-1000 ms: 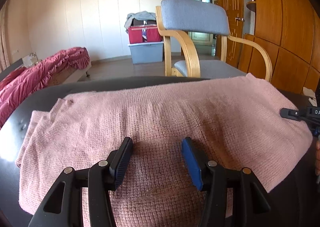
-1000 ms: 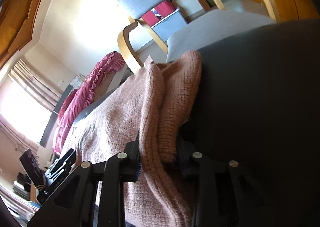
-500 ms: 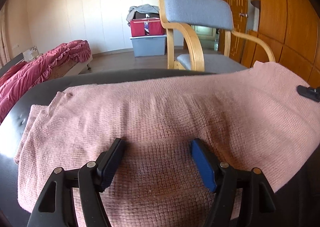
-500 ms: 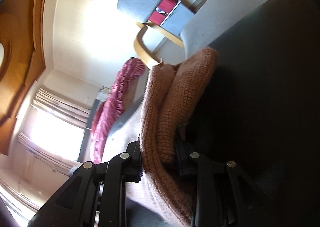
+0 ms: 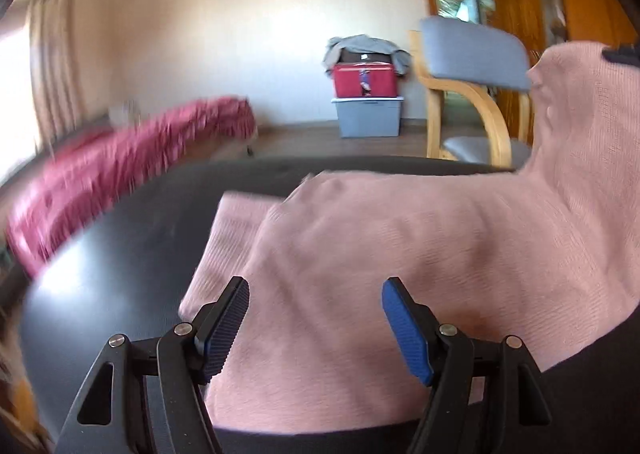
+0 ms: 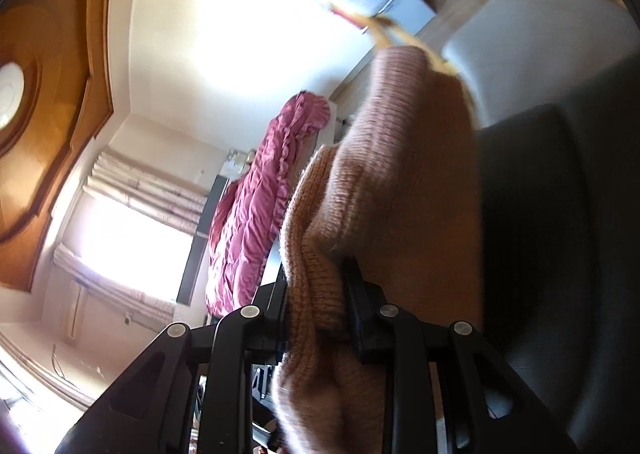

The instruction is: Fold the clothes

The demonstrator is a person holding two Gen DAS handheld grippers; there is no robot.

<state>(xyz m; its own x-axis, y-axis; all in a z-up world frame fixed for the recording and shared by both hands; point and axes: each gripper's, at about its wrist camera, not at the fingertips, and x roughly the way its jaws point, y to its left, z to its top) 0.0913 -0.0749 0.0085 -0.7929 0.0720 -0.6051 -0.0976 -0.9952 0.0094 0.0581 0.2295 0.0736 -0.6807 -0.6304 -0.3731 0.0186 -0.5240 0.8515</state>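
Knitwear, a pink sweater (image 5: 400, 254), is being spread over the dark table (image 5: 120, 254), under and ahead of the left gripper (image 5: 316, 318), whose blue pads are being held wide apart with nothing pinched between them. One bunched edge of the sweater (image 6: 320, 286) is being clamped tightly by the right gripper (image 6: 318, 314) and lifted off the table. Beyond both grippers, a grey chair (image 5: 472, 54) is being seen, and a red bedspread (image 6: 256, 206) farther left.

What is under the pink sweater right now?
The pink sweater lies on the dark table, one end lifted by the right gripper. Whatever sits beneath the cloth itself is covered.
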